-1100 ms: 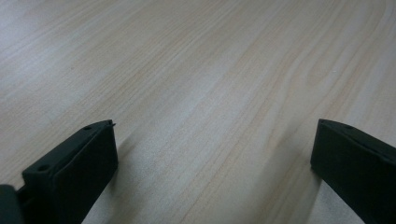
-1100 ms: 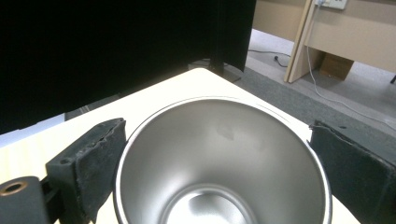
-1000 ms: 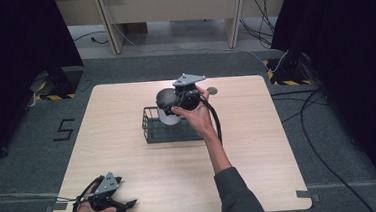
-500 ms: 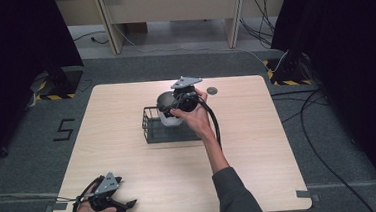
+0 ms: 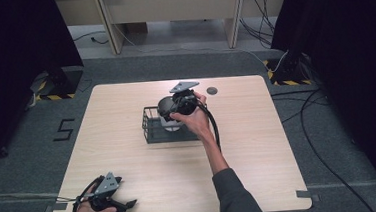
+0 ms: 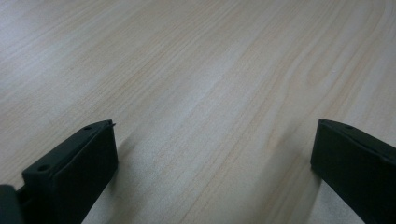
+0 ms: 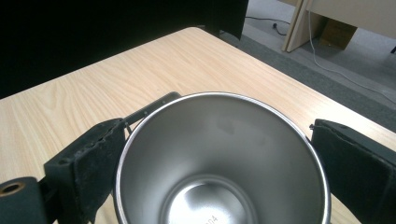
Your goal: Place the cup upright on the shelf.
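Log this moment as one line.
right tool: around steel cup over wire basket | left tool: open, on table

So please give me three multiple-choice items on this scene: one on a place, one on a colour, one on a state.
1. Where does the left gripper rest?
A. near table edge
B. inside the basket
C. on the floor

2. What colour is the wire basket?
A. white
B. black
C. red

3. How do the right gripper jaws stand?
A. spread around the steel cup
B. closed on nothing
C. clamped on the basket

Answers:
1 A, it lies by the table's near-left corner.
2 B, dark wires.
3 A, one jaw on each side of the cup's rim.
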Demonstrator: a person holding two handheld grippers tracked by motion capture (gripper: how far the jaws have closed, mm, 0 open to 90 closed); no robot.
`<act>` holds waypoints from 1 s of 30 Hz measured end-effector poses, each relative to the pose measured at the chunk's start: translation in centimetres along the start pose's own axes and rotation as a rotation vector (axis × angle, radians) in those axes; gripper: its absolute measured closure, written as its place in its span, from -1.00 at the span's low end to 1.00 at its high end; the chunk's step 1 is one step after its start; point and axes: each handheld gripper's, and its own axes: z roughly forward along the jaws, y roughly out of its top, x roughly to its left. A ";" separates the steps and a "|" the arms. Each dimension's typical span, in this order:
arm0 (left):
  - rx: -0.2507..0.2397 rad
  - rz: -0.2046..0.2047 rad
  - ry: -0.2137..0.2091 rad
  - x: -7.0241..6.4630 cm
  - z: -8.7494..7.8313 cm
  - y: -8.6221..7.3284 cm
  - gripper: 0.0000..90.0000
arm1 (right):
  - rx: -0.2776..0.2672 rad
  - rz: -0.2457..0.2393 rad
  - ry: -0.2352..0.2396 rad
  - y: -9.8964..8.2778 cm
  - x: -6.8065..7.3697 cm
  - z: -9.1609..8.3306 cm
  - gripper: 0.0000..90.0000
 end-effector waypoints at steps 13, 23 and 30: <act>0.000 0.000 0.000 0.0 0.0 0.0 -1.00 | -0.006 0.008 -0.018 -0.6 -0.3 -0.3 -0.90; 0.000 0.000 0.000 0.0 0.0 0.0 -1.00 | -0.064 0.007 -0.037 0.9 0.0 -1.7 -0.68; 0.000 0.000 0.000 0.0 0.0 0.0 -1.00 | -0.096 0.018 -0.016 0.9 0.2 -2.6 -0.67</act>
